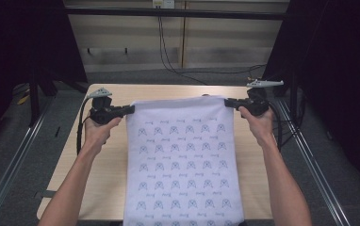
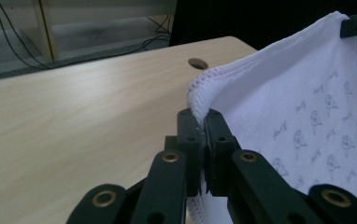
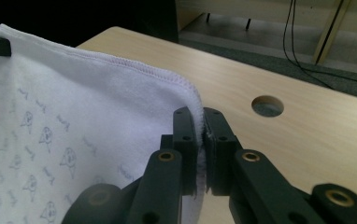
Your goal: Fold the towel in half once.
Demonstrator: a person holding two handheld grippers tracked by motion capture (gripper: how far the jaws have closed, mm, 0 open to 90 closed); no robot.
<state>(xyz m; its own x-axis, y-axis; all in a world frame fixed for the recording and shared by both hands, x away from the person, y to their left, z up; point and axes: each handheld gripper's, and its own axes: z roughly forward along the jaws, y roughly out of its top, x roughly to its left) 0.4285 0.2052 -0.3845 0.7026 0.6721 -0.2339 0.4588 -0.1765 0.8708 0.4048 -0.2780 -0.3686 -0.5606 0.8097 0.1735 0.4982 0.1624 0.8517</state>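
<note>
Holding the towel [image 1: 183, 155] by its two far corners keeps it spread flat and taut in the high view: the left gripper [image 1: 130, 110] and right gripper [image 1: 229, 101] pinch one corner each, and its long axis runs from the desk's [image 1: 107, 174] far edge to past the near one, probably hanging over it. In the left gripper view, jaws clamp the stitched hem. The right gripper view matches.
</note>
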